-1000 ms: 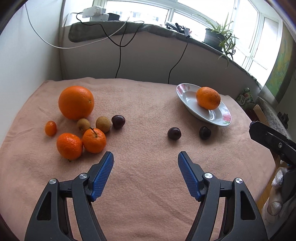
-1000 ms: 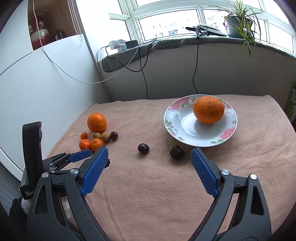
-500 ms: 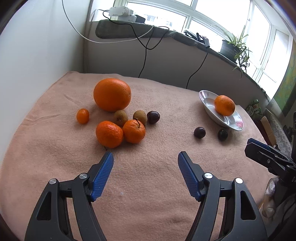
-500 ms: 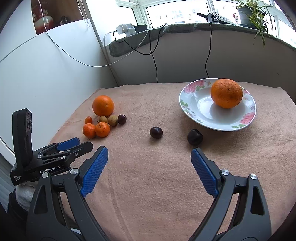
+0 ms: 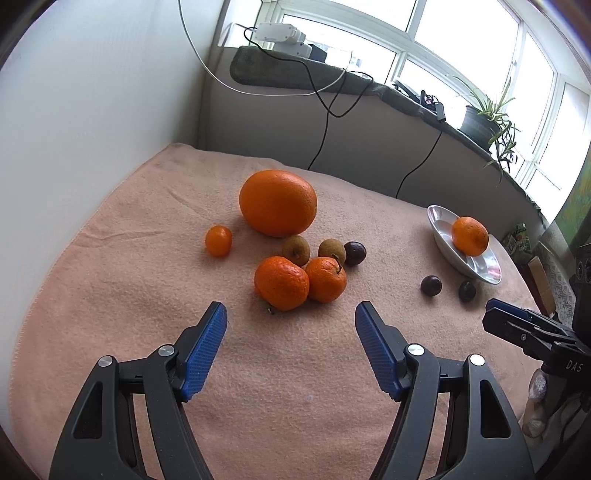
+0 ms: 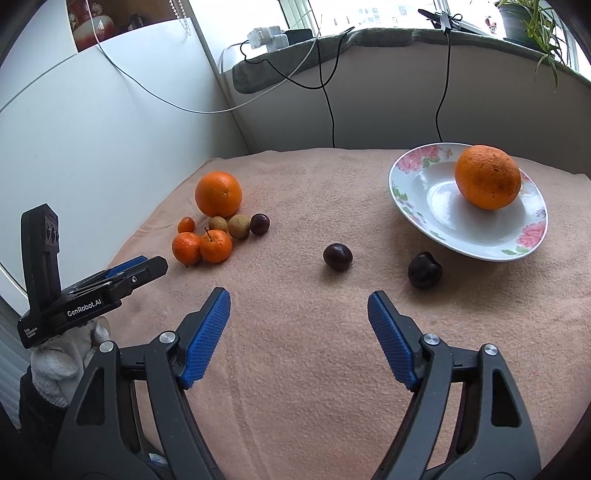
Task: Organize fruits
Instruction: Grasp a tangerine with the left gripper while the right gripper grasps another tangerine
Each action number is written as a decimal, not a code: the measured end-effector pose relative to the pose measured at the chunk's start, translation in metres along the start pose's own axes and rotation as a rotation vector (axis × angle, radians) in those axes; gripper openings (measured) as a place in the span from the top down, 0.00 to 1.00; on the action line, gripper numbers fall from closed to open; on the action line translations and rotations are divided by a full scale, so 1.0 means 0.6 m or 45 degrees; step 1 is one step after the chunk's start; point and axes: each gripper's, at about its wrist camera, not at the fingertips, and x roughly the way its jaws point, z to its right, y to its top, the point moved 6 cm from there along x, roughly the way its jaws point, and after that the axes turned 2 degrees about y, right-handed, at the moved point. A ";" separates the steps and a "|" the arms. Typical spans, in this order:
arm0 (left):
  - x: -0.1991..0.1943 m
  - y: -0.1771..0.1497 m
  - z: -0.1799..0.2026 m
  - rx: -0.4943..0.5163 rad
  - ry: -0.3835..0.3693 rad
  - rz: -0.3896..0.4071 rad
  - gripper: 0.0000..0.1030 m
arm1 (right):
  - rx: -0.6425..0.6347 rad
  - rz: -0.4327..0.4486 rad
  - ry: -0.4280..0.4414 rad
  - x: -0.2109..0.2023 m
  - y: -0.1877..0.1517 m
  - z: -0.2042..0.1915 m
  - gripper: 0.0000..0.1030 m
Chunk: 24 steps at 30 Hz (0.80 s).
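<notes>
A floral plate holds one orange at the right. Two dark plums lie on the cloth in front of it. At the left a cluster lies together: a large orange, two tangerines, a kumquat, two brown longans and a dark plum. My left gripper is open and empty just short of the tangerines. My right gripper is open and empty, short of the two plums.
A peach cloth covers the table. A white wall bounds the left side. A sill with a power strip, cables and a potted plant runs along the back. The plate also shows at the far right.
My left gripper has swung left and closer to the fruit cluster, which now sits ahead of its jaws. My right gripper has moved slightly nearer the plums and plate. Both stayed open.
</notes>
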 end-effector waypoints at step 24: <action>0.064 0.013 -0.022 0.044 -0.092 -0.135 0.52 | -0.052 -0.253 0.306 0.175 0.052 -0.106 0.46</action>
